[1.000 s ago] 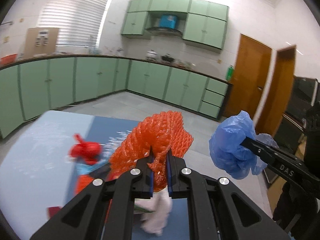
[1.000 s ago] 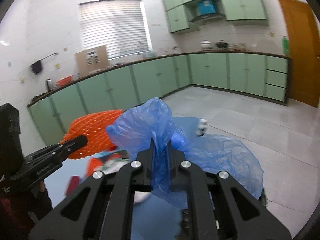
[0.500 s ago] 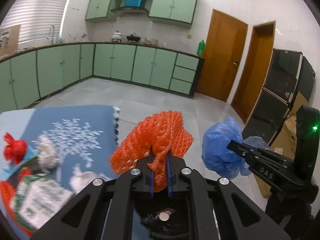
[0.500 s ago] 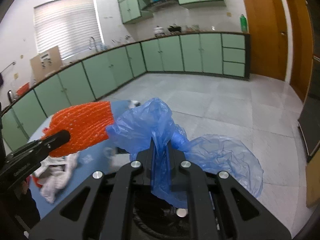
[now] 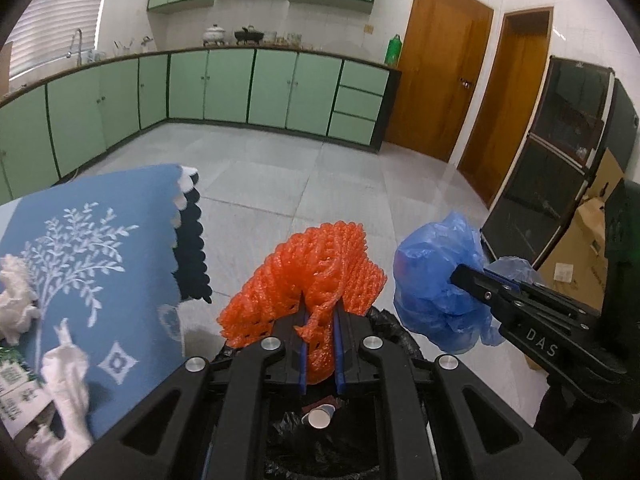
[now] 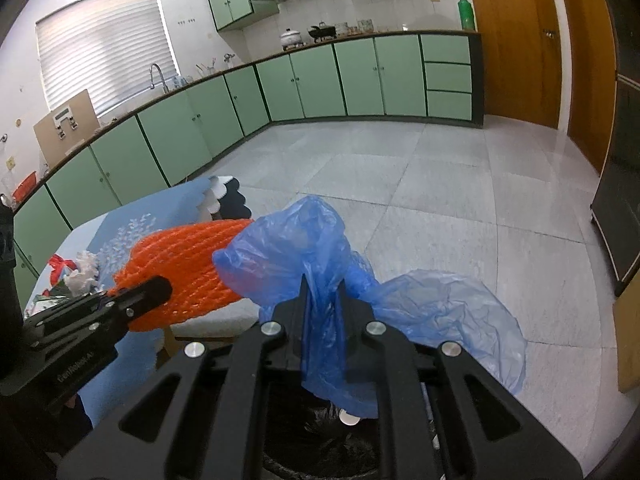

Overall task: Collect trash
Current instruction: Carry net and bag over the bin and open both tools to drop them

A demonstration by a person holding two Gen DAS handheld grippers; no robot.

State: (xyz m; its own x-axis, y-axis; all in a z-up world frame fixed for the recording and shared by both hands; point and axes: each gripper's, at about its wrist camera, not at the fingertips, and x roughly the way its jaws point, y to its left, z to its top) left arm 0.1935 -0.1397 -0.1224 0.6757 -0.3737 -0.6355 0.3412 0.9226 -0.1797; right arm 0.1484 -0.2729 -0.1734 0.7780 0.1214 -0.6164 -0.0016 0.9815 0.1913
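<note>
My left gripper (image 5: 320, 316) is shut on an orange foam net (image 5: 316, 276), which also shows in the right wrist view (image 6: 180, 268). My right gripper (image 6: 323, 292) is shut on a crumpled blue plastic bag (image 6: 312, 248), seen from the side in the left wrist view (image 5: 436, 288). Both grippers hang side by side above a bin lined with a black bag (image 5: 320, 436), which also shows in the right wrist view (image 6: 332, 444). A white cup (image 5: 318, 418) lies inside the bin.
The table with a blue tree-patterned cloth (image 5: 100, 264) stands to the left, with white tissues (image 5: 16, 300), a green-white packet (image 5: 16, 384) and red trash (image 6: 60, 264) on it. Tiled floor, green cabinets, wooden doors and a cardboard box (image 5: 580, 256) surround.
Both grippers have swung right, away from the table, and now hang over the black-lined bin, each holding the same piece of trash.
</note>
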